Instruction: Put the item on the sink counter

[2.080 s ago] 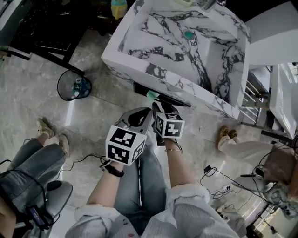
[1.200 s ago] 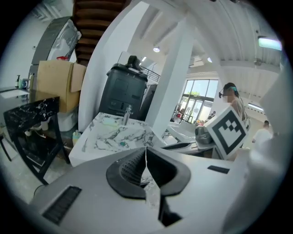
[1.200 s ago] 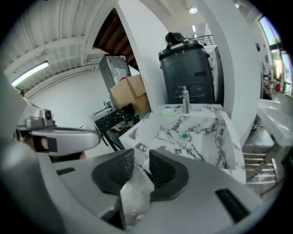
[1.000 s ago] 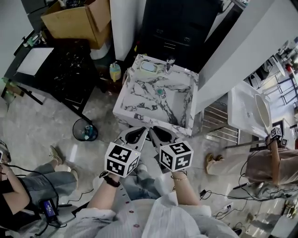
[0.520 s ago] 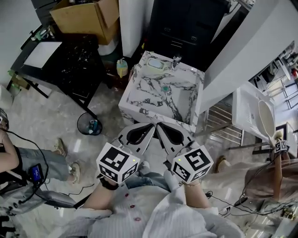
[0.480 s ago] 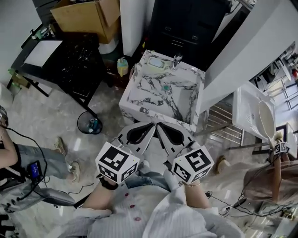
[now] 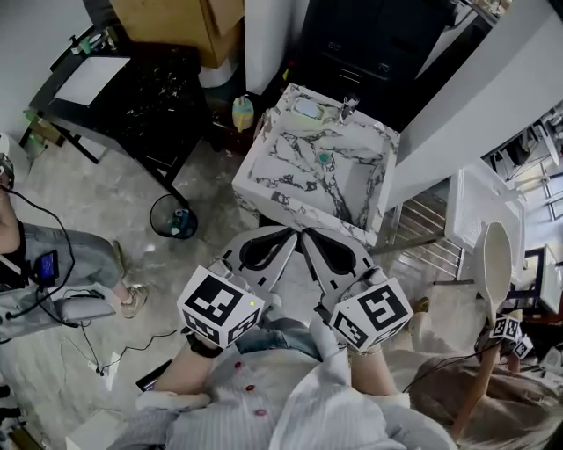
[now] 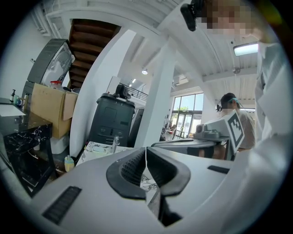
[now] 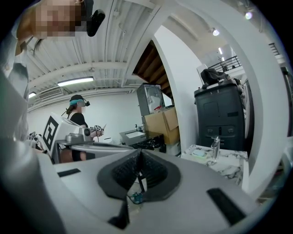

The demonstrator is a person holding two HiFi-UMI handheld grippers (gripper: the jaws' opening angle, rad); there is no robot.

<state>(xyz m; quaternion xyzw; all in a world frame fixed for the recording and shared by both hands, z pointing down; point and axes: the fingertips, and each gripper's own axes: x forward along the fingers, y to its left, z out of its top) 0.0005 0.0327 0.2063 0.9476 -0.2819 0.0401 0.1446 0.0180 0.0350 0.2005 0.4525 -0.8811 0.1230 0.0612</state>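
The marble sink (image 7: 321, 171) stands ahead of me on the floor. On its back counter a pale green dish-like item (image 7: 308, 107) lies beside the chrome faucet (image 7: 349, 107). I hold both grippers side by side close to my body, short of the sink's front edge. The left gripper (image 7: 293, 230) is shut with nothing in it, its pads meeting in a thin seam (image 8: 146, 153). The right gripper (image 7: 305, 232) is shut and empty too (image 9: 139, 157). The right gripper view shows the sink counter (image 9: 229, 167), the item (image 9: 200, 153) and the faucet (image 9: 215, 147) at the right.
A black wire bin (image 7: 173, 218) stands left of the sink, with a yellow bottle (image 7: 242, 112), a black table (image 7: 145, 88) and a cardboard box (image 7: 176, 18) beyond. A metal rack (image 7: 422, 228) and a white fixture (image 7: 479, 211) are to the right. People and cables surround me.
Both grippers have drawn back from under the sink's front edge to near my body. The sink now looks far smaller. A person holding marker cubes has come into view lower right.
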